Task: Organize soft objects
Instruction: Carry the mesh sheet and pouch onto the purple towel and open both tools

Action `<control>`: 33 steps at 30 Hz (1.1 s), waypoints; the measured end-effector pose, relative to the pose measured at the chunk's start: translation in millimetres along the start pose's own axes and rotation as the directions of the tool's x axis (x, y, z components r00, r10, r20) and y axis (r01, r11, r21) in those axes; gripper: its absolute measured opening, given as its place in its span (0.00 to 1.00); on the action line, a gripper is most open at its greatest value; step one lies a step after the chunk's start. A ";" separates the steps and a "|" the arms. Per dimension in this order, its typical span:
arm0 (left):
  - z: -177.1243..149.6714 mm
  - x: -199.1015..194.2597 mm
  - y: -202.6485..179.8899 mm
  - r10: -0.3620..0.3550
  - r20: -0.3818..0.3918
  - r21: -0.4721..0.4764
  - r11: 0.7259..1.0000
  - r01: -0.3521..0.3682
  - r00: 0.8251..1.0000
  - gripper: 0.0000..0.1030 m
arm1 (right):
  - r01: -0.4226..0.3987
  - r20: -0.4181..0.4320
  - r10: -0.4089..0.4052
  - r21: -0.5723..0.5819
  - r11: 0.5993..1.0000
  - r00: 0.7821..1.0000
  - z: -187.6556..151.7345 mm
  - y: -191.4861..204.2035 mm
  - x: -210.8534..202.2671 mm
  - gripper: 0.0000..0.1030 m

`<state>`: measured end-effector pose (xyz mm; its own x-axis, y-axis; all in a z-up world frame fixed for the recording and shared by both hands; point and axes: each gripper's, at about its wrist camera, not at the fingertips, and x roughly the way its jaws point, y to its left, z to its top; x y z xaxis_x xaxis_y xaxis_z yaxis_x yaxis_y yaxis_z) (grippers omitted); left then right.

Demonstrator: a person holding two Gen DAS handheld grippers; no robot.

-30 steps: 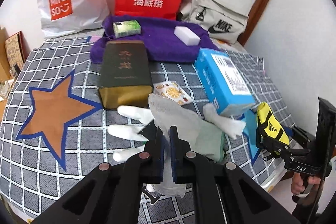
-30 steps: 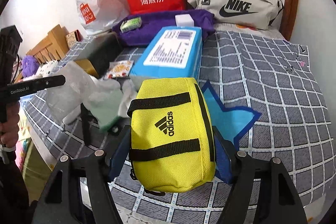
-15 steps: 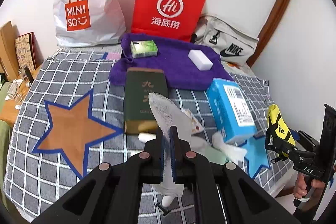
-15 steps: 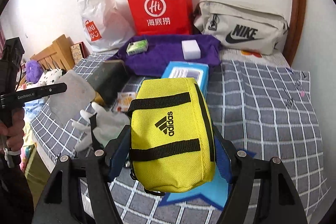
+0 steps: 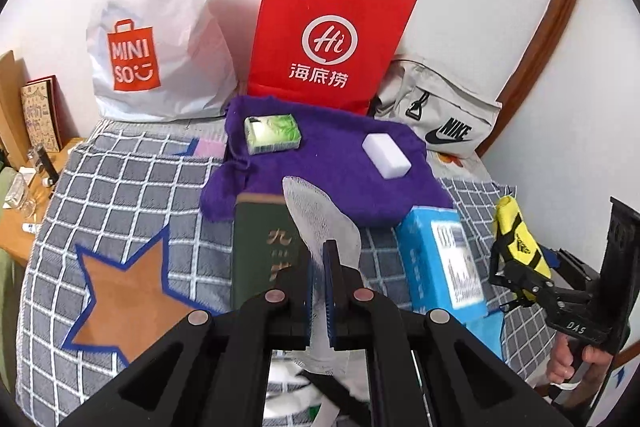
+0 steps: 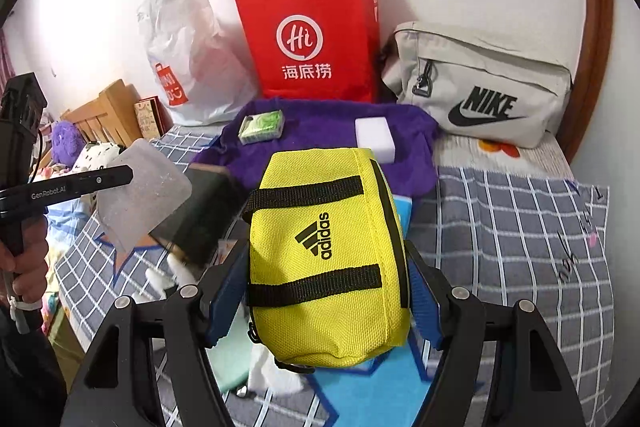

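Over the checked bedspread (image 5: 120,195): left gripper (image 5: 319,267) pinched tight on a white mesh pad (image 5: 320,215), lifted clear of the dark green box (image 5: 264,251). Right gripper (image 6: 326,291) clamped around a yellow pouch (image 6: 324,251), also off the bed. Further back, purple towel (image 5: 332,167) with a tissue pack (image 5: 273,134) and white sponge (image 5: 386,155) lying on it, red bag (image 5: 326,35) behind.
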<state>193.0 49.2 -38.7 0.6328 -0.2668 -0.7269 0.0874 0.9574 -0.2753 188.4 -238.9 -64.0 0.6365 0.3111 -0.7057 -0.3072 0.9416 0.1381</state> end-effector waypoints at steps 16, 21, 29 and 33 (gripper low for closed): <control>62.9 53.0 4.5 0.026 -0.015 -0.038 0.999 -0.027 1.000 0.05 | 0.018 -0.004 -0.018 -0.003 1.000 1.000 63.4 -31.0 58.5 0.70; 83.2 70.3 6.0 0.040 -0.015 -0.035 0.999 -0.041 0.999 0.05 | 0.015 -0.026 -0.015 -0.006 1.000 1.000 77.5 -40.3 86.7 0.70; 106.1 110.6 10.2 0.061 -0.028 -0.035 0.997 -0.062 0.998 0.05 | 0.012 -0.087 -0.011 0.009 1.000 0.996 93.2 -55.0 134.4 0.70; 109.0 126.0 8.0 0.043 -0.041 -0.029 0.999 -0.045 0.998 0.05 | 0.009 -0.113 -0.009 0.003 1.000 0.994 96.8 -58.7 152.7 0.70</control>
<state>357.2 35.3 -63.9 0.6039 -0.2292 -0.7634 0.0365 0.9647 -0.2608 372.1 -234.2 -112.6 0.5551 0.2862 -0.7810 -0.2990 0.9448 0.1338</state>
